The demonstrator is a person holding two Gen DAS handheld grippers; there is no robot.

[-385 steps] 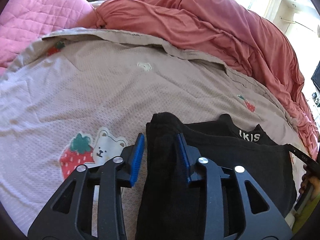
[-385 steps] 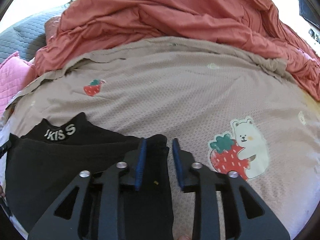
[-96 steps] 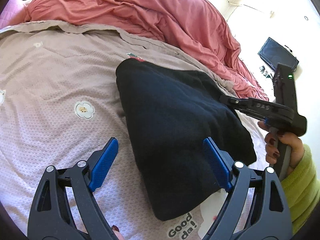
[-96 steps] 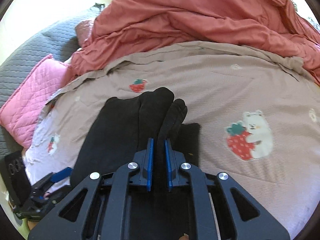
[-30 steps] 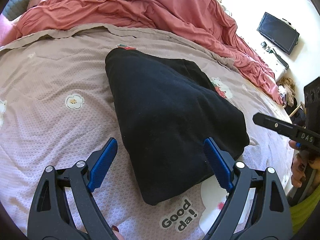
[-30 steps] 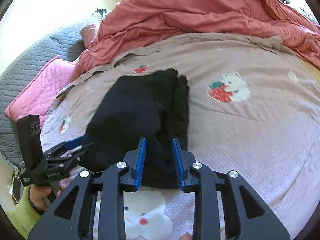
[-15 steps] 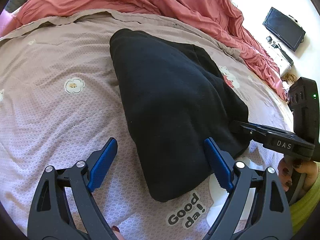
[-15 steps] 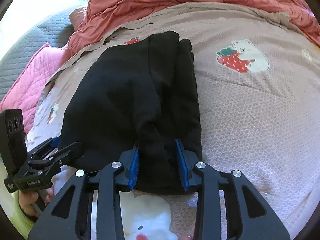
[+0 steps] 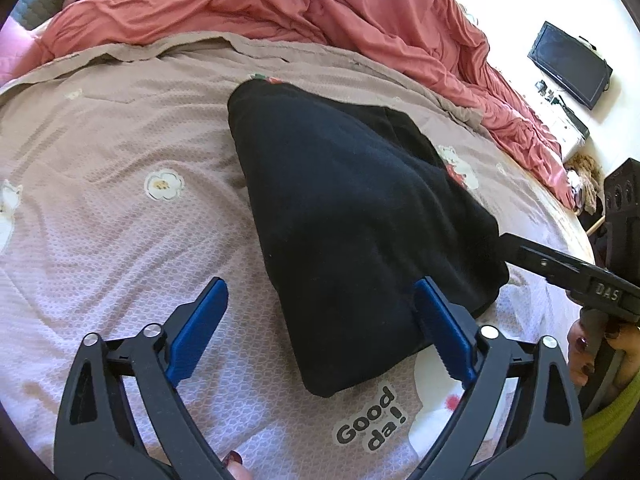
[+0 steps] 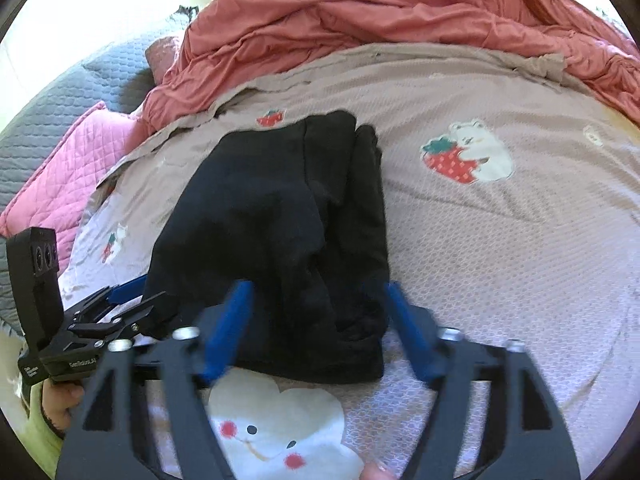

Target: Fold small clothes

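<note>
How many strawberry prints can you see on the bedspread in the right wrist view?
3. One small strawberry just beyond the black garment, one large strawberry hugged by a bear to its right, one tiny strawberry at left. The garment may hide more.

Left gripper (image 9: pixel 320 320) and right gripper (image 10: pixel 316 320) angled downward, jaws of both opening wide.

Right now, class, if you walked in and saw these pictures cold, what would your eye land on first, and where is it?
First, the folded black garment lying mid-bed on the pale cartoon-print sheet. Next, the blue-padded right gripper at its near edge, jaws opening with the cloth between them but not pinched, and the left gripper, also opening, beside it. Behind, a crumpled salmon-red duvet fills the far side.
</note>
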